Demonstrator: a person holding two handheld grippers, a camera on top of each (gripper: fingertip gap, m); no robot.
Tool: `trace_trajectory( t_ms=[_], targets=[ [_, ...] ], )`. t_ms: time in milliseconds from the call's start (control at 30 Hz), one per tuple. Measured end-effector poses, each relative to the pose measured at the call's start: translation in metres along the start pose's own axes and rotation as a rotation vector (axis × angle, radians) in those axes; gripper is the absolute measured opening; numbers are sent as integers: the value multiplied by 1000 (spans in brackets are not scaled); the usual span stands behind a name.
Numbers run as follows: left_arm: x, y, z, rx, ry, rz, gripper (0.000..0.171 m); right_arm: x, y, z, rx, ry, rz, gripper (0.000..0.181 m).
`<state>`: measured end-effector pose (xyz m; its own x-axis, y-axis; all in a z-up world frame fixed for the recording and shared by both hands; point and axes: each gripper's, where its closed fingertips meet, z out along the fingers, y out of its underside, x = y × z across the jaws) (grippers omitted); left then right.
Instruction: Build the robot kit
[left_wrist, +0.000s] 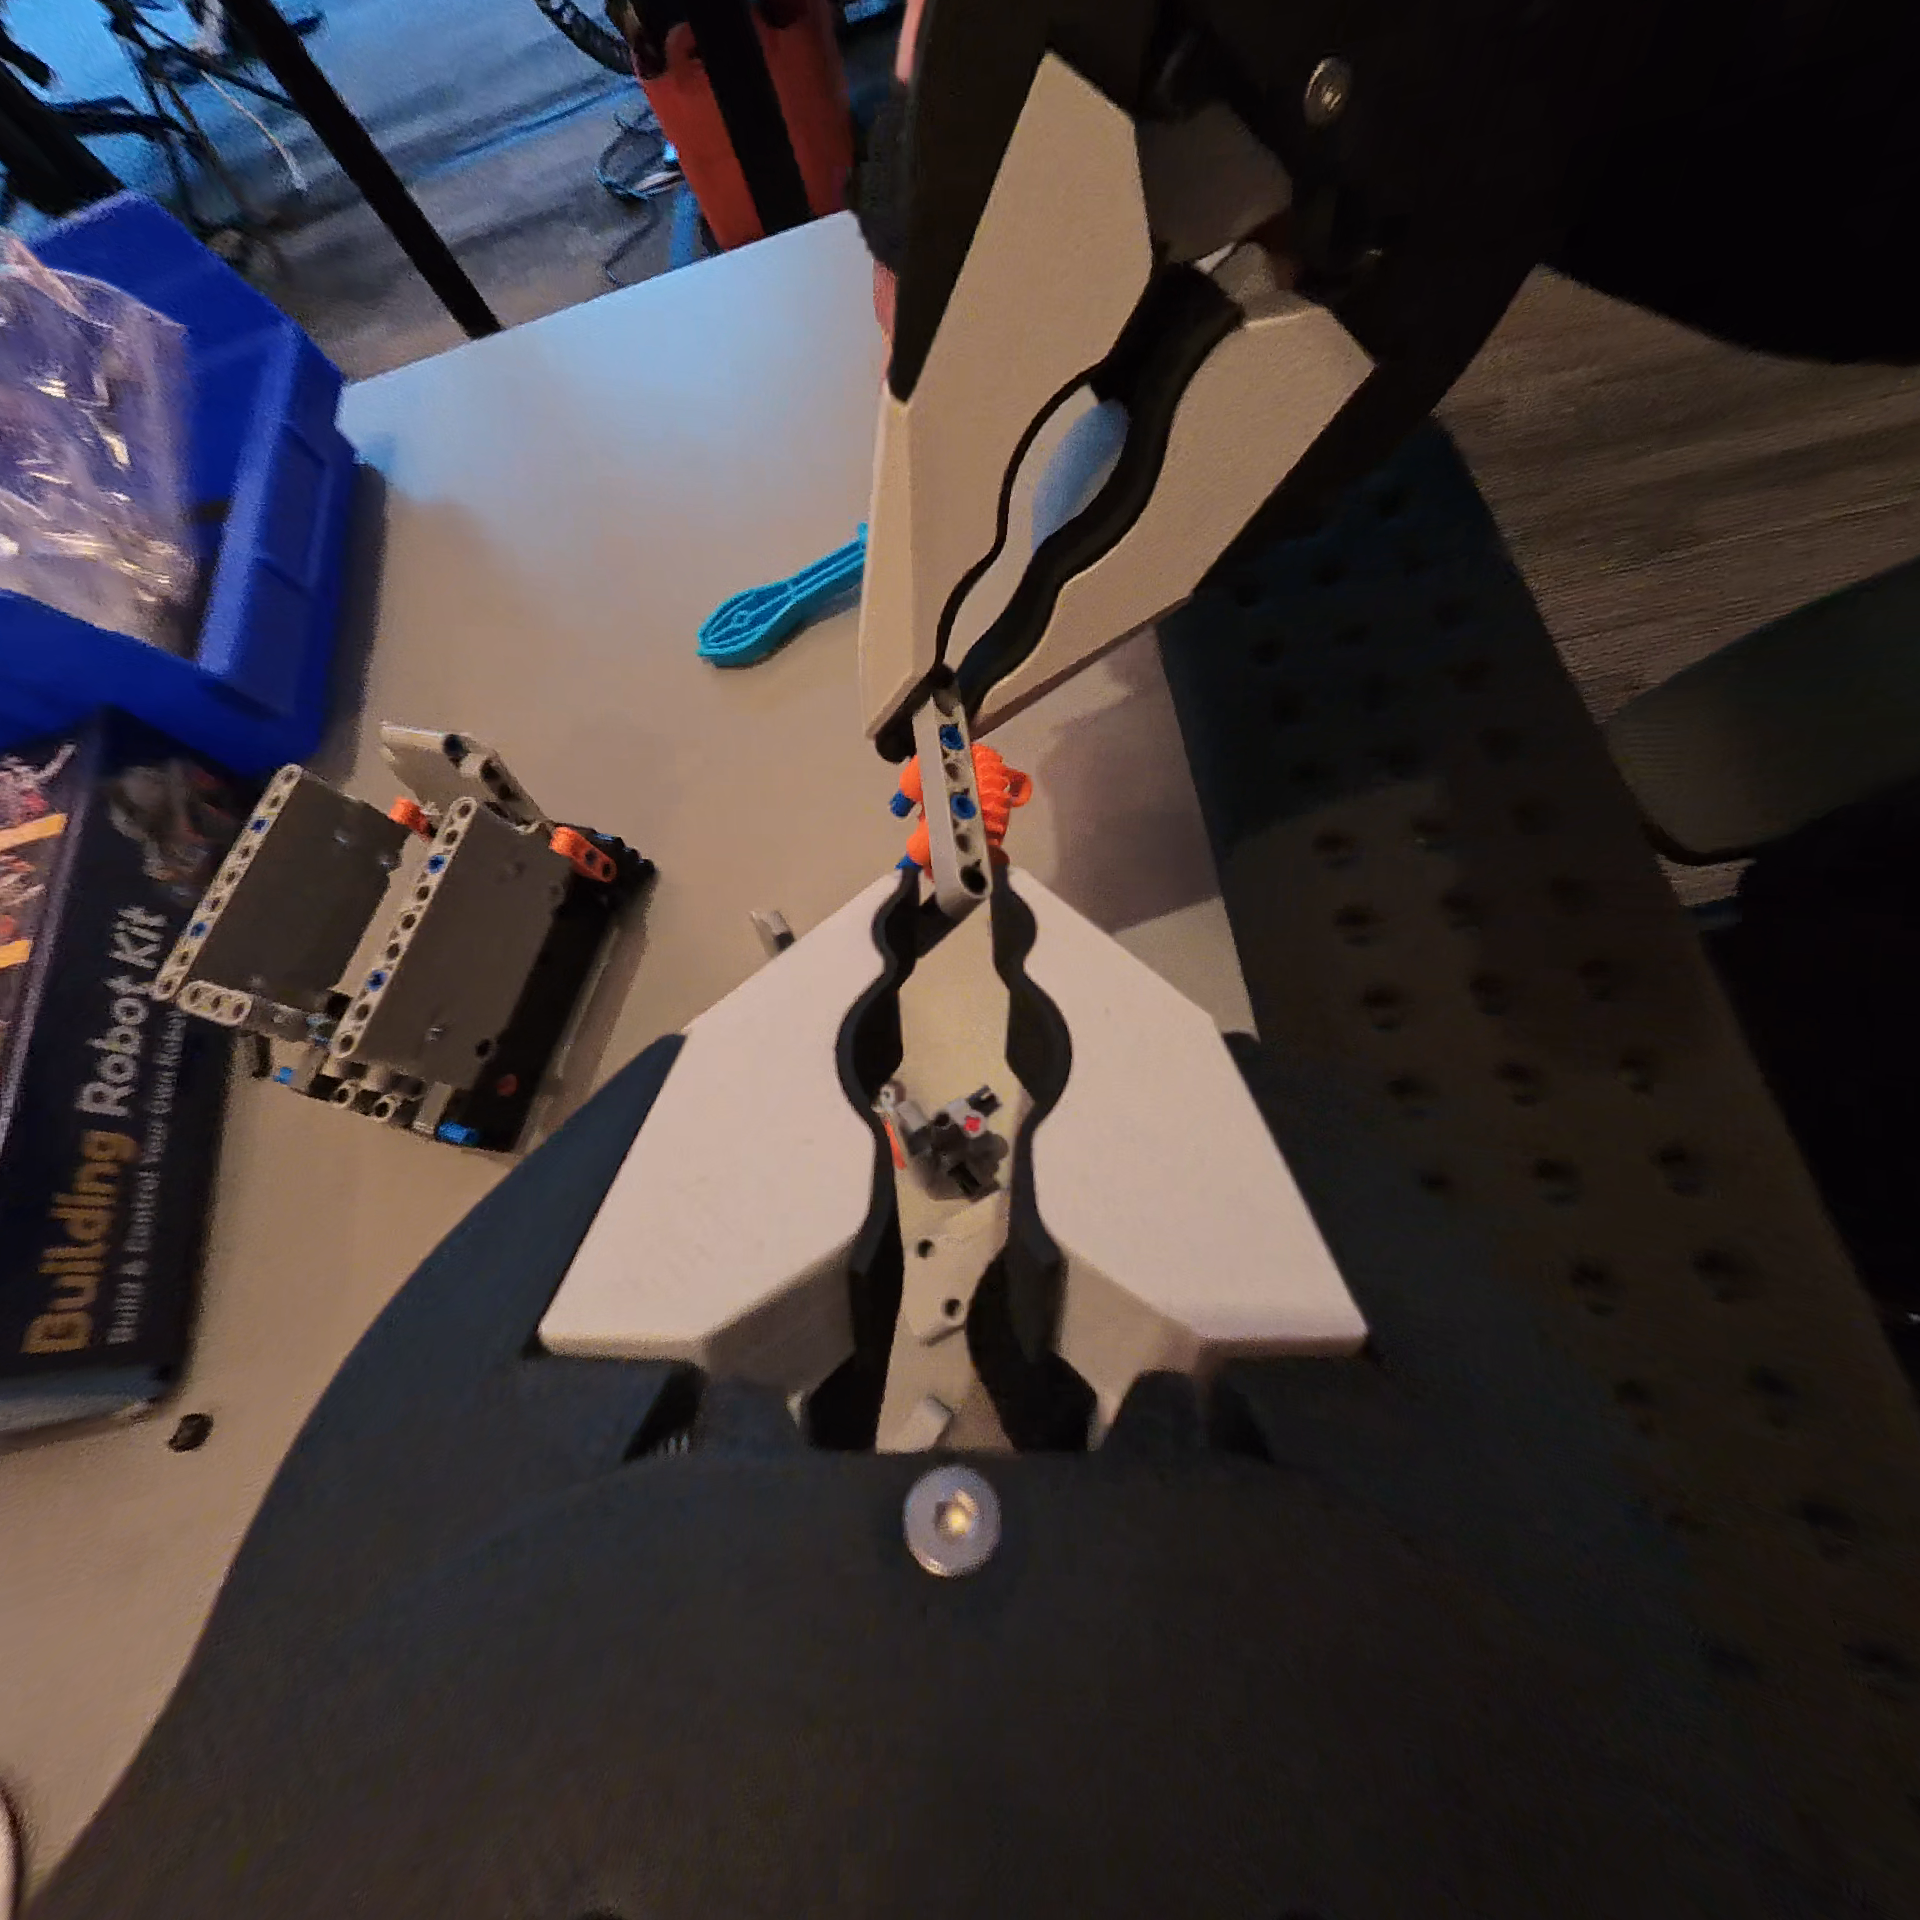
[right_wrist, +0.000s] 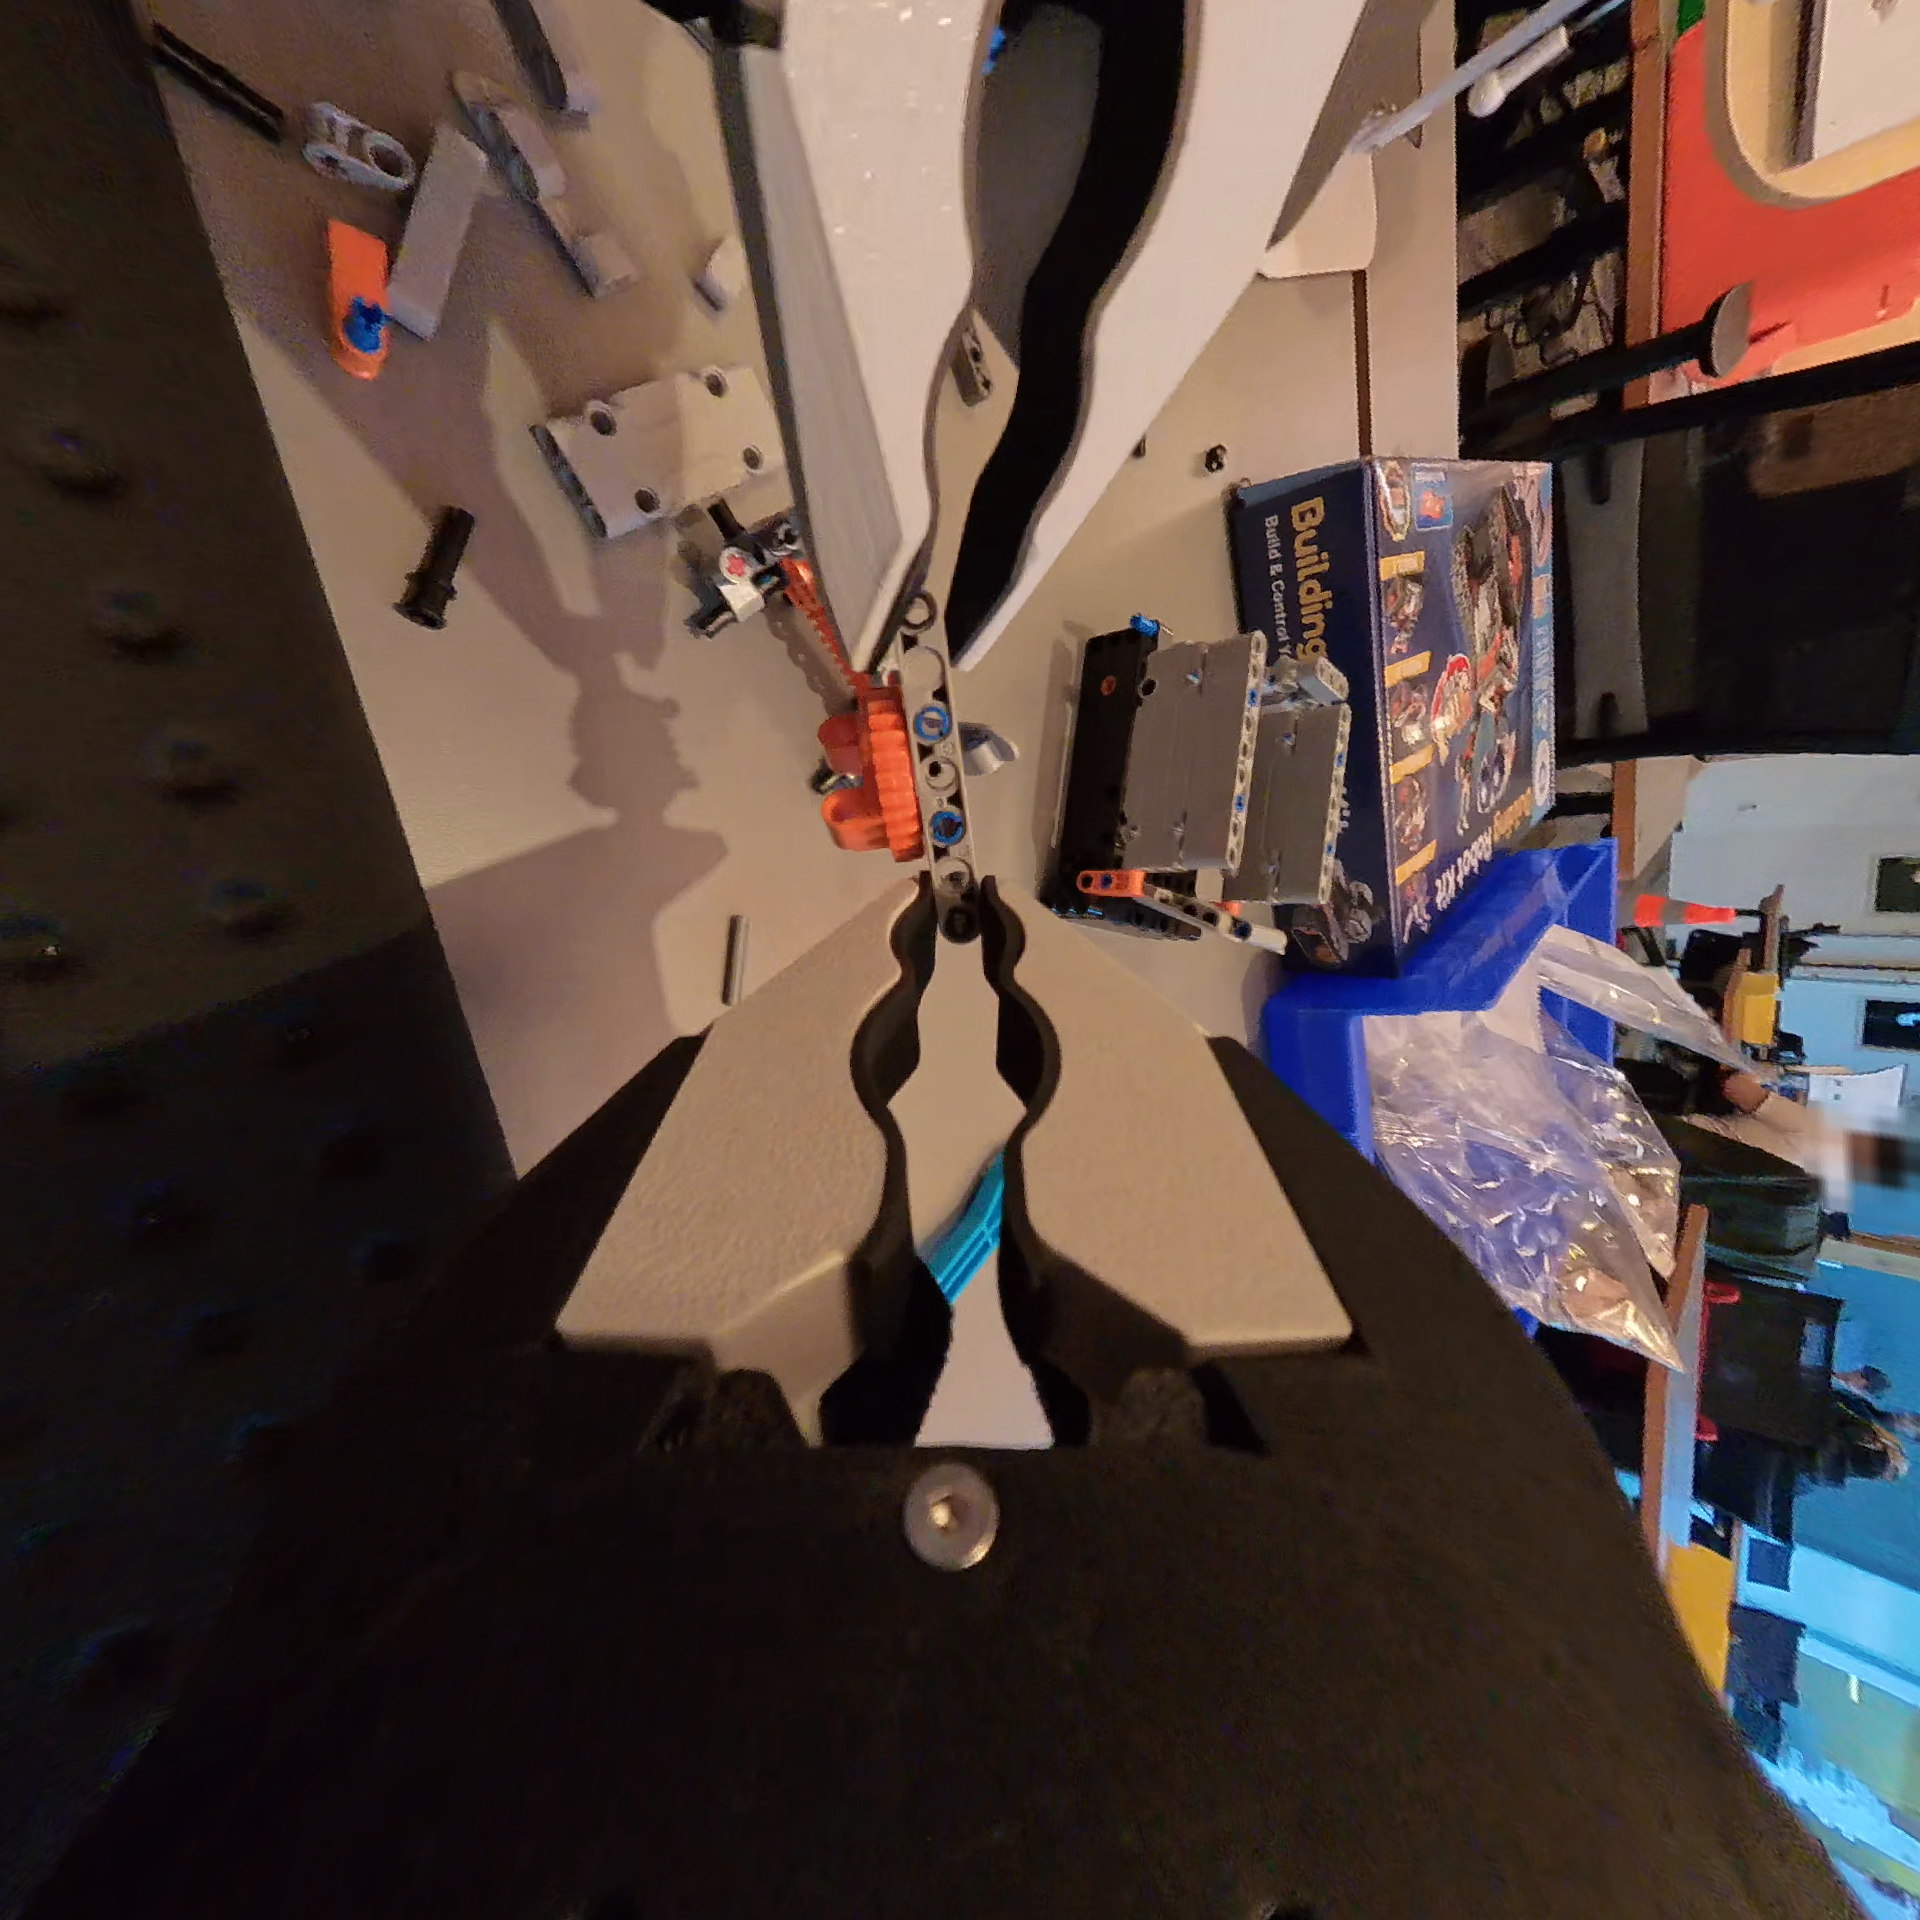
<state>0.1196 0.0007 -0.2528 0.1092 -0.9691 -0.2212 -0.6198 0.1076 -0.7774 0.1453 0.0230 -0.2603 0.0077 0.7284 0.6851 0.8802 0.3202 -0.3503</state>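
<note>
Beam: I am holding a short grey plastic beam with round holes and blue pins (left_wrist: 954, 805), orange toothed parts (left_wrist: 1000, 805) fixed to its side, up in the air above the pale grey table (left_wrist: 582, 540), near its middle.
Left gripper (left_wrist: 951, 896): my fingertips are pinching narrow on the beam's near end.
Right gripper (right_wrist: 951, 902): it is clamping narrow on the opposite end, so both grippers are meeting tip to tip.
Half-built model: a grey and black block assembly (left_wrist: 405, 945) is sitting on the table beside a dark blue printed box (left_wrist: 88, 1091).
Bin: a blue plastic bin (left_wrist: 249, 499) with clear bags is lying by the table's edge.
Tool: a turquoise plastic tool (left_wrist: 774, 613) is lying beyond the beam.
Loose pieces: grey and orange parts (right_wrist: 436, 239) are lying scattered on the table.
</note>
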Motion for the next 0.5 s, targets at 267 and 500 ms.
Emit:
trace_trajectory(
  t_ms=[267, 500],
  targets=[
    [-23, -29, -28, 166, -195, 31, 5, 38, -5, -15, 200, 0, 513, 29],
    [-37, -49, -48, 257, -354, 58, 5, 38, -52, -46, 841, -497, 1221, 34]
  ],
)
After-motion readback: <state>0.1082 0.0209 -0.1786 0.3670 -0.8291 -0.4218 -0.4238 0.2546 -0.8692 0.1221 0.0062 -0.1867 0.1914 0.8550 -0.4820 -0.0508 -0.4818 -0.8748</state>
